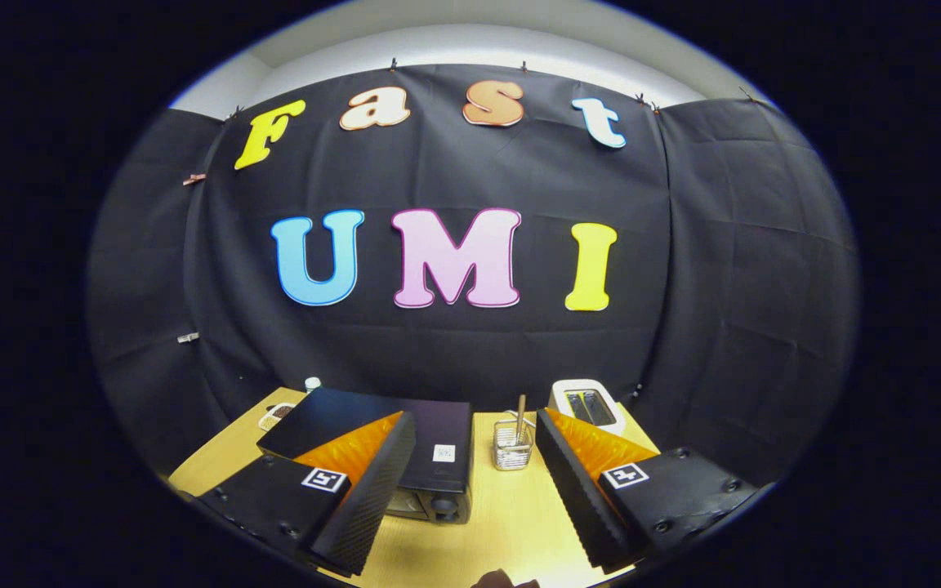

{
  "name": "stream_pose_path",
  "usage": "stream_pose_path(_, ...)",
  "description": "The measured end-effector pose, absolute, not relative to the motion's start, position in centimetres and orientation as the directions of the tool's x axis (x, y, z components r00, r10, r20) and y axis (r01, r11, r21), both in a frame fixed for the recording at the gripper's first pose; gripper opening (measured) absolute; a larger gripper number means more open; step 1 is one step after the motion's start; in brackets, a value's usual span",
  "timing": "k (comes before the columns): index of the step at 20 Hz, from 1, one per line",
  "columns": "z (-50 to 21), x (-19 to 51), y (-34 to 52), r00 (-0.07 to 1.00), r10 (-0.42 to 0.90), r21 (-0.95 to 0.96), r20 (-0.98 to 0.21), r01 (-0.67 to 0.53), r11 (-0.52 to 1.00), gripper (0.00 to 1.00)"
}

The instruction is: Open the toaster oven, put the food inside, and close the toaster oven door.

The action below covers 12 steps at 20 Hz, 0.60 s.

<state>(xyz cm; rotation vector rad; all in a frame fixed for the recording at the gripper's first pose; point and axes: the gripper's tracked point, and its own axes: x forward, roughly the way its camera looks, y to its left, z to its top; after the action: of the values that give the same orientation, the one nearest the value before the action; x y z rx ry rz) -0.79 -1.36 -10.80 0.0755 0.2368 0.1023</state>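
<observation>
A black toaster oven [430,457] stands on the wooden table [511,523], seen from above; my left finger covers part of its top and front. A strip of its front with a round knob [443,506] shows below the top edge, and I cannot tell how the door stands. My gripper [470,498] is open, held high above the table, with bare tabletop between the fingers. A small brown thing [501,581] peeks in at the near table edge between the fingers; what it is I cannot tell.
A wire holder [513,445] with a wooden stick in it stands just right of the oven. A white slot toaster [589,406] sits at the back right by the cloth wall. A small white-capped bottle [312,383] and a flat packet [276,416] lie at the back left.
</observation>
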Motion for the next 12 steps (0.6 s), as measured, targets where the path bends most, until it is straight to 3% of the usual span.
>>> stream_pose_path(12,-4.6,-2.7,-9.1,0.987,0.095,0.096,-0.132,-0.083,0.992,0.97)
